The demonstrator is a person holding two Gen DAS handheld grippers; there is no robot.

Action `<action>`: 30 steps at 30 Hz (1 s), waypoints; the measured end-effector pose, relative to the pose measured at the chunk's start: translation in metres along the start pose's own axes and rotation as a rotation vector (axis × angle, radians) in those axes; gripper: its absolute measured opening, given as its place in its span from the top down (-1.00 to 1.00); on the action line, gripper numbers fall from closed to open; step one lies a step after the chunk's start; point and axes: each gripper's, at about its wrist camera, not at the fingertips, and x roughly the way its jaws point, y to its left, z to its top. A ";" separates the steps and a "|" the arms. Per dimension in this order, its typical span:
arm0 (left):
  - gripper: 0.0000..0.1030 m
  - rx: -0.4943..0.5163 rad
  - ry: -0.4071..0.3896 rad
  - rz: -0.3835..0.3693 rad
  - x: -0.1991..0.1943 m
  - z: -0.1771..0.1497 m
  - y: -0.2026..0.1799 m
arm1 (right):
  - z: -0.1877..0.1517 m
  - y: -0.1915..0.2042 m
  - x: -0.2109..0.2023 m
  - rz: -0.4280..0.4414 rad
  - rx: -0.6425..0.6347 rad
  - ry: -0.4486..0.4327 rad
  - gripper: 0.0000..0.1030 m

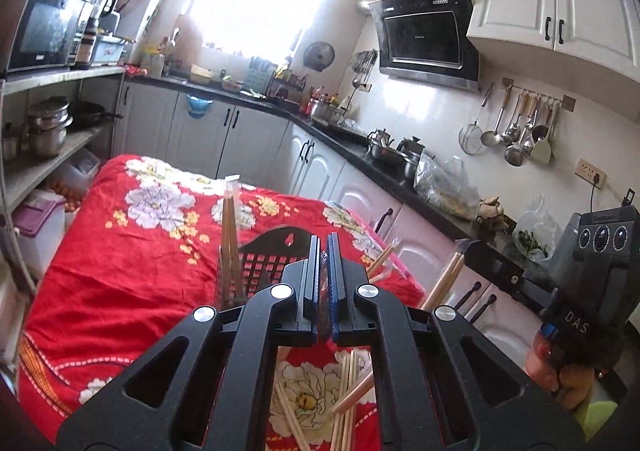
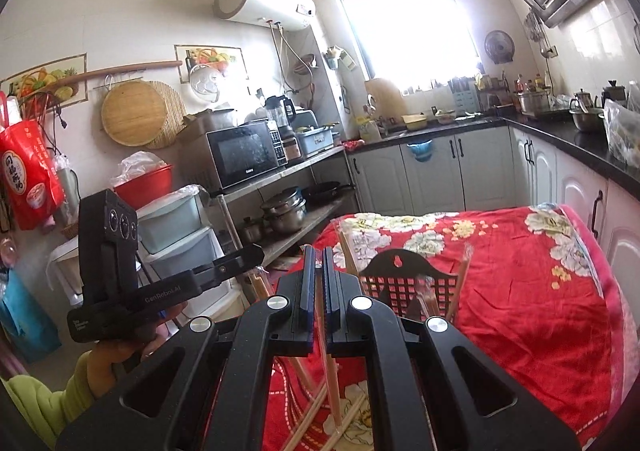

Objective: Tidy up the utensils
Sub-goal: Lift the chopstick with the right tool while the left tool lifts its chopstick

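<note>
The left black two-finger gripper [image 1: 324, 251] is being held nearly closed, a dark reddish sleeved object being clamped in the narrow slit between its blue-edged pads; what the object is cannot be told. The right black two-finger gripper [image 2: 319, 263] is likewise being held nearly closed, a pale wooden chopstick [image 2: 331, 379] being pinched between its pads, its long axis running steeply downward towards the cloth.

Just beyond both grippers, a black plastic lattice utensil basket [image 1: 276, 251] is being shown standing on a red floral tablecloth [image 1: 120, 251]. A dark brown pair of chopsticks in a clear sleeve [image 1: 231, 235] is being kept almost upright in the basket's left part, tips pointing at the ceiling.

Below the left gripper, a loose scatter of pale wooden chopsticks [image 1: 348, 391] is being seen lying crossed on the cloth, pointing several ways.

Only the left wrist view is showing the black range hood [image 1: 428, 35] and the hanging steel ladles [image 1: 516, 131]. Only the right wrist view is showing the white cylindrical water heater [image 2: 264, 1], the black microwave oven [image 2: 244, 153] front on, and the round bamboo board [image 2: 134, 113].
</note>
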 end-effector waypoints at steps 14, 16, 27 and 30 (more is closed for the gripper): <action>0.97 0.045 -0.039 -0.017 0.005 0.034 -0.013 | 0.027 0.003 0.007 0.001 -0.013 -0.048 0.93; 0.97 0.052 -0.046 -0.017 0.006 0.038 -0.015 | 0.032 0.003 0.007 -0.001 -0.018 -0.056 0.93; 0.97 0.081 -0.078 -0.020 0.019 0.065 -0.031 | 0.067 0.004 0.003 -0.037 -0.070 -0.145 0.93; 0.97 0.103 -0.096 -0.012 0.021 0.073 -0.038 | 0.077 0.004 0.003 -0.054 -0.087 -0.169 0.93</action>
